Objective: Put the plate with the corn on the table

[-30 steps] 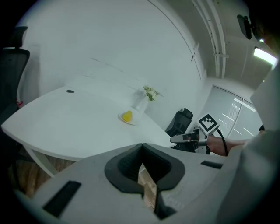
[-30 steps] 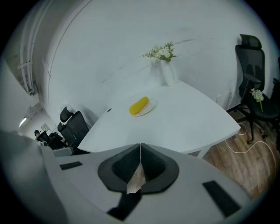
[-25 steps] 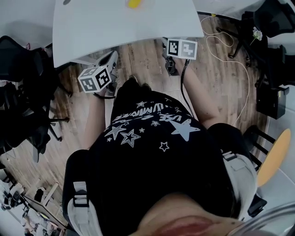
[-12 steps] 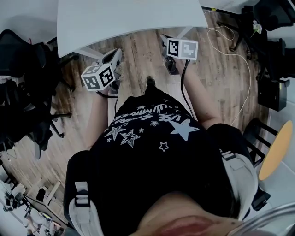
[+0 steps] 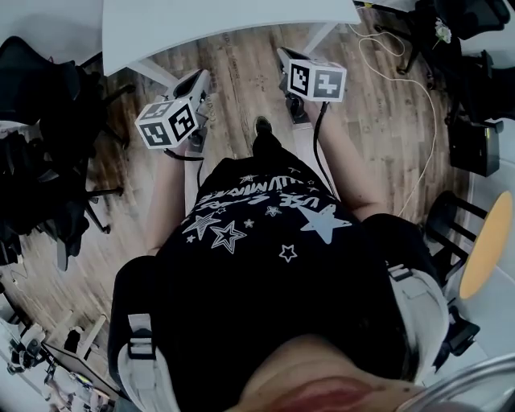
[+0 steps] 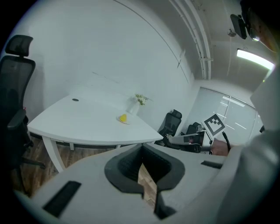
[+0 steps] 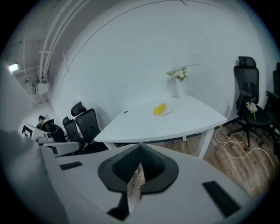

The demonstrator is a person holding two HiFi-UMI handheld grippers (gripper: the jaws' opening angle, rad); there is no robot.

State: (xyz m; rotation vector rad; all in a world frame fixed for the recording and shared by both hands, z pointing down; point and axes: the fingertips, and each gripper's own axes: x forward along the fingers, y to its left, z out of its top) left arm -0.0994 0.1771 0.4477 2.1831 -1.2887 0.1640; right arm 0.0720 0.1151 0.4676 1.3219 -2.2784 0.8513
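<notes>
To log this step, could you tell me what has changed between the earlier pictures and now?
The table has slid toward the head view's top edge and the corn has left that view: the person stepped back. Nothing grasped or released. The left hand-held gripper and the right hand-held gripper stay shut and empty; the plate stays on the table.

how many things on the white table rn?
3: plate with corn mid-table, vase of flowers behind it near the wall, small dark disc toward the left end, possibly a fixture. Nothing seems hidden.
</notes>
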